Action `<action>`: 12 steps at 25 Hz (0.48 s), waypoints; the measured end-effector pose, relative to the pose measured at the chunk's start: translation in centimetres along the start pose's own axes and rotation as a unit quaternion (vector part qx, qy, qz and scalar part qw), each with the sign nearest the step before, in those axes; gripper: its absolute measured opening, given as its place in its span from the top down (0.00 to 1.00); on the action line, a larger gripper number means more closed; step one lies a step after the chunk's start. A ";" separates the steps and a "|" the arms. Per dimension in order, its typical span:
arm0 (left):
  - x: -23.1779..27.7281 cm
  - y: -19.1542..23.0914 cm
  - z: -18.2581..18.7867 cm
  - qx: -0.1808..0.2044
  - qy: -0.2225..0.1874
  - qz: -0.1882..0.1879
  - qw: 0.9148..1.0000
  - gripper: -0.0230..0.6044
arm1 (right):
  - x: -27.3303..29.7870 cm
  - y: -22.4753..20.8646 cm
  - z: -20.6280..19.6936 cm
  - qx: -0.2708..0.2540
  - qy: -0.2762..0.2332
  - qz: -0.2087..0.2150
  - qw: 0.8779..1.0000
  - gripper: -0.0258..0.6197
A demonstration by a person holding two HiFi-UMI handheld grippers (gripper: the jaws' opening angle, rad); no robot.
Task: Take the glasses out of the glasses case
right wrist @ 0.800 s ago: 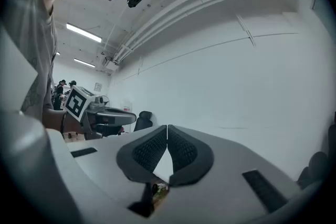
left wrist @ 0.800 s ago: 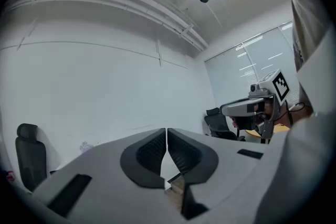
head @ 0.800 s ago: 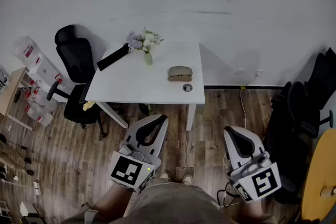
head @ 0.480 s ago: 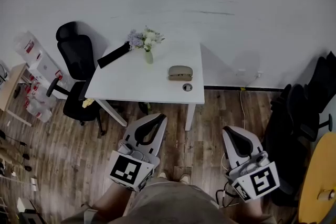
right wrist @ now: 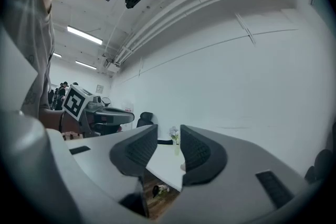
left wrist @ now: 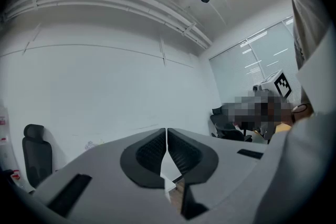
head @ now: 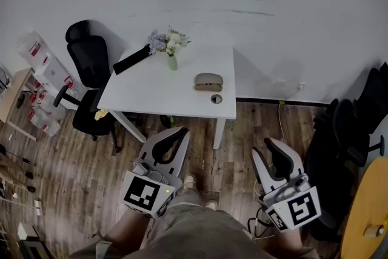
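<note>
while both grippers hang over the wood floor, well short of it, the white table (head: 151,100) carries everything the task needs. the glasses case (head: 208,82) lies closed on the table's right half, just beyond a small round grommet (head: 216,99) and well apart from the flower vase (head: 172,60). it looks like a rigid, light clamshell with a smooth skin, so it would likely skid under a push; one gripper should pin the lower shell while the other lifts the lid at its front seam. the glasses are hidden inside; they are probably fragile and best taken by the bridge or a temple, not the lenses. the left gripper (head: 180,133) is clenched, its pads meeting at the tips on nothing. the right gripper (head: 270,147) stands partly parted, empty, with only the distant table showing through the gap.
</note>
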State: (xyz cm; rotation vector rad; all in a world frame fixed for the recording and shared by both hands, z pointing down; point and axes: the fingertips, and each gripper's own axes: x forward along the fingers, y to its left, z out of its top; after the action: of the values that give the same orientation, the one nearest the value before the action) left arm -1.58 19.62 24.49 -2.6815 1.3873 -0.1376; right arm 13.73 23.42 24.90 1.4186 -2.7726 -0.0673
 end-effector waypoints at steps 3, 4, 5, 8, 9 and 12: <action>0.4 1.2 -0.5 -0.001 0.001 0.008 1.000 0.92 | 1.1 -0.6 -0.3 -0.004 0.001 -0.005 1.000 0.70; 0.6 1.6 -0.7 -0.001 0.002 0.010 1.000 0.92 | 1.6 -0.8 -0.4 -0.005 0.002 -0.006 1.000 0.70; 0.9 2.1 -1.0 -0.002 0.004 0.011 1.000 0.92 | 2.1 -0.9 -0.6 -0.005 0.005 -0.006 1.000 0.70; 2.1 3.4 -1.6 -0.006 0.007 0.011 1.000 0.92 | 3.7 -1.5 -1.3 -0.007 0.019 -0.007 1.000 0.70; 2.6 3.8 -1.8 -0.006 0.007 0.009 1.000 0.93 | 4.3 -1.8 -1.7 -0.008 0.025 -0.006 1.000 0.70; 4.6 5.3 -2.6 -0.008 0.007 0.008 1.000 0.92 | 6.6 -2.9 -2.7 -0.013 0.040 -0.002 0.999 0.70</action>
State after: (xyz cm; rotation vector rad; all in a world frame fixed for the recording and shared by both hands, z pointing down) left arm -3.60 12.68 26.39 -2.6855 1.4204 -0.1455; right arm 12.35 16.30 27.49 1.3878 -2.6952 -0.0467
